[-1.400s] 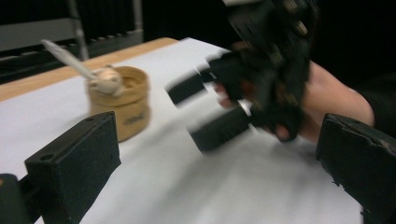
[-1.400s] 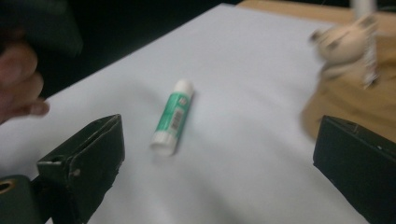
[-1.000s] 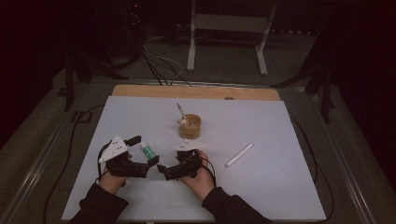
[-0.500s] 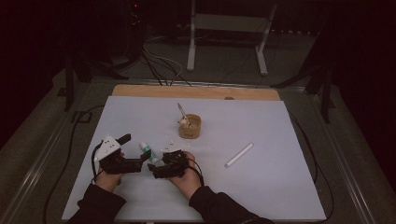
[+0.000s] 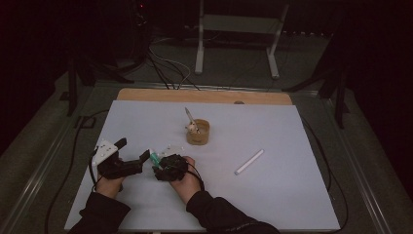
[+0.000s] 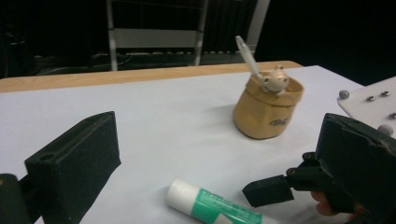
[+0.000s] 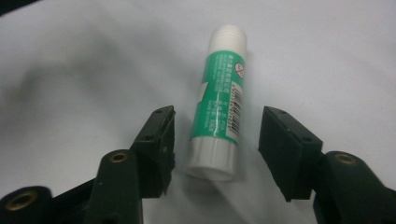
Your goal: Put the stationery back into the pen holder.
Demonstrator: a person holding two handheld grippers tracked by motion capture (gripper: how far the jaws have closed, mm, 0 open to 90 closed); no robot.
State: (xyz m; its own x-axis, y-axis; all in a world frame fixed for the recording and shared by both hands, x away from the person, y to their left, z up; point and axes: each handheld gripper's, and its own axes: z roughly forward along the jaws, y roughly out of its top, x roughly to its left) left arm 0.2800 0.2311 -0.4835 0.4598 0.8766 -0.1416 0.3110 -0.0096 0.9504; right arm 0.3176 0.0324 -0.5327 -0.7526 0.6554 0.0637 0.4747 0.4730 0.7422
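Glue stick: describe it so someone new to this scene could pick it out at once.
On the white table sheet, look near the front left, where the two hands meet. The glue stick lies flat between the right gripper's closing jaws, not yet pinched. Its green label sets it apart from the plain white stick lying farther right.

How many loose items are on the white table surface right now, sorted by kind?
Glue stick, green and white: 1
Tan pouch-style holder: 1
Pen standing in the holder: 1
Small animal figure at the holder's rim: 1
White stick, possibly chalk: 1
Total: 5
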